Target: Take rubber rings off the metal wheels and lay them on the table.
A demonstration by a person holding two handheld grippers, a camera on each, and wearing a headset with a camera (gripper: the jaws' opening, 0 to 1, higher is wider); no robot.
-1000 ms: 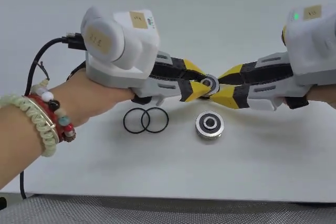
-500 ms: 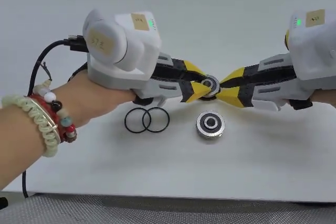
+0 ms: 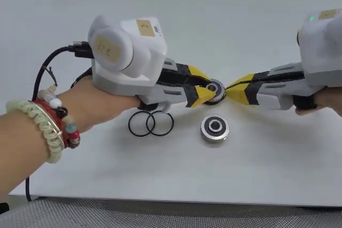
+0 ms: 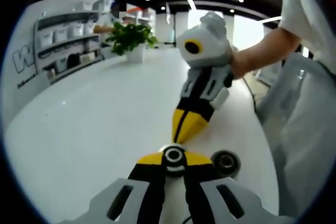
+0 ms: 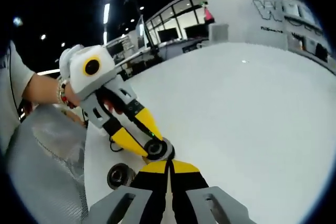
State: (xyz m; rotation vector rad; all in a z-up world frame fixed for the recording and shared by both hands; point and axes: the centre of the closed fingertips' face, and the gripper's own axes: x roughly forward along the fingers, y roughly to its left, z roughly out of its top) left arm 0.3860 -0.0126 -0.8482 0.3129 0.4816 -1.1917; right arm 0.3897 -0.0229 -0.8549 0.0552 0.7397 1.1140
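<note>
**Tabletop** [image 3: 267,158]: smooth, matte white, flat.

**Left claw** [image 3: 209,90]: yellow wedge-shaped tips on black and grey jaws. It is closed narrowly on the held wheel [image 3: 215,88], one tip on each side of the rim. The wheel is clear of the tabletop. In the left gripper view the wheel [image 4: 174,156] sits between the two tips.

**Held wheel**: a small, round disc of bright metal with a dark band and a centre bore. Its flat face is turned up toward the head view, so its axis is tilted rather than level.

**Right claw** [image 3: 230,87]: same build. Its jaws are pressed together, and their point meets the held wheel's rim opposite the left claw. It cannot be told whether rubber is pinched between them.

**Second wheel** [image 3: 215,127]: same type. It lies flat on the tabletop below the claws, bore upward.

**Rings** [image 3: 149,123]: two thin, black rubber loops. They lie flat and overlap slightly, side by side, left of the second wheel
</note>
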